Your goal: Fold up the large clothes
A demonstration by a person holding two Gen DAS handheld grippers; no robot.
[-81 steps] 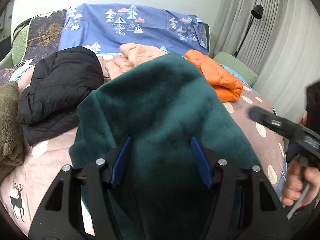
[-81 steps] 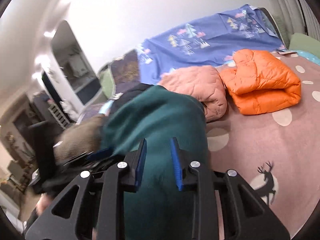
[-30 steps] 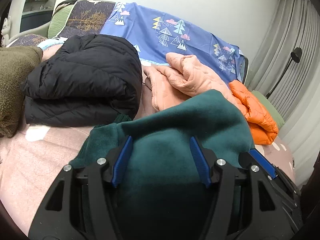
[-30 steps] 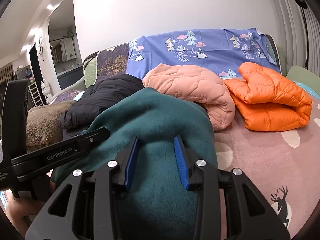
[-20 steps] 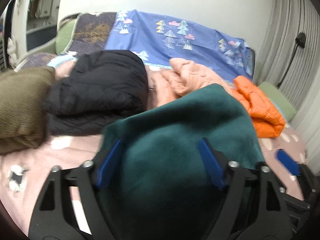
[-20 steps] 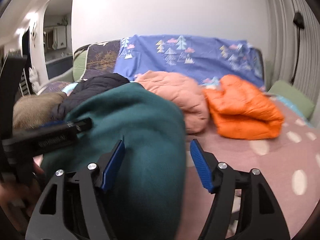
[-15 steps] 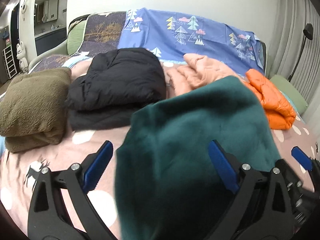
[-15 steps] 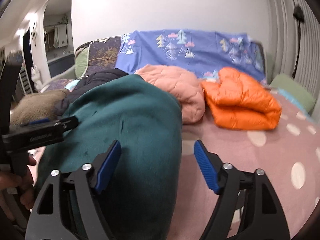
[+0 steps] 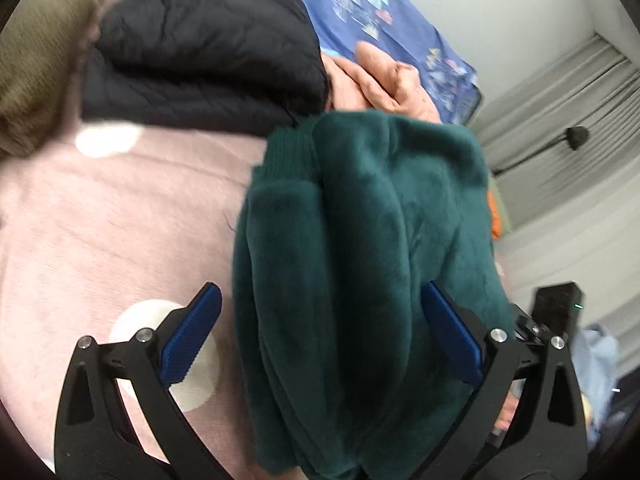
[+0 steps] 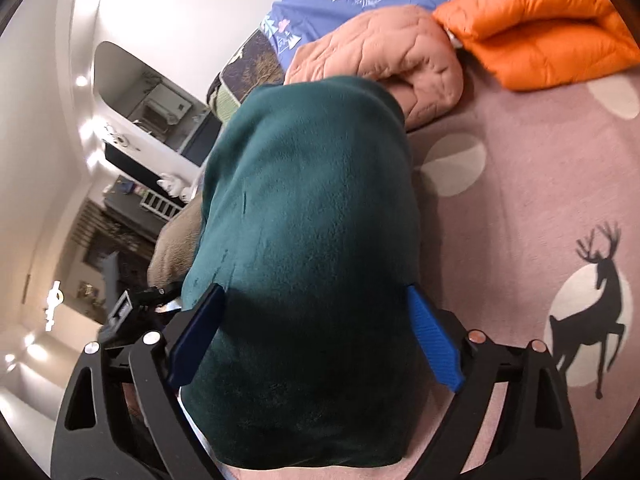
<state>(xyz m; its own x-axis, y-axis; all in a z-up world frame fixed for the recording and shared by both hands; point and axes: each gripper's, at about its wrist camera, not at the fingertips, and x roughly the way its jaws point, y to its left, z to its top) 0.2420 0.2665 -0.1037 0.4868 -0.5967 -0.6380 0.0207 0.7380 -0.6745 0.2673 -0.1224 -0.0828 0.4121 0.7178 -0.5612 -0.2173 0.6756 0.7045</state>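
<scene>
A thick, plush dark-green fleece garment (image 9: 360,264) lies folded into a rounded, layered bundle on a bed spread with a soft pink cover (image 9: 120,216) printed with pale dots and, in the right wrist view, a black deer silhouette (image 10: 592,300) at the right edge. In the left wrist view the bundle fills the centre and lower right of the frame, its stacked folds and a ribbed cuff showing along its left side. The left claw (image 9: 320,336) stands wide apart, its ridged blue pads (image 9: 192,336) on either side of the bundle; the left pad is clear of the fabric, while the right one sits at the fleece's edge and contact cannot be told. In the right wrist view the same garment (image 10: 312,240) fills the centre as a smooth domed mound. The right claw (image 10: 316,344) is opening, its jaws spread to the bundle's full width with the fleece between them, each blue pad at the cloth's flank. Behind, at the top of both frames, lie a black quilted puffer jacket (image 9: 200,48), a peach quilted jacket (image 10: 392,56), a glossy orange puffer (image 10: 536,20) and an olive fuzzy bundle (image 9: 36,56), before a blue tree-print sheet (image 9: 360,4).
</scene>
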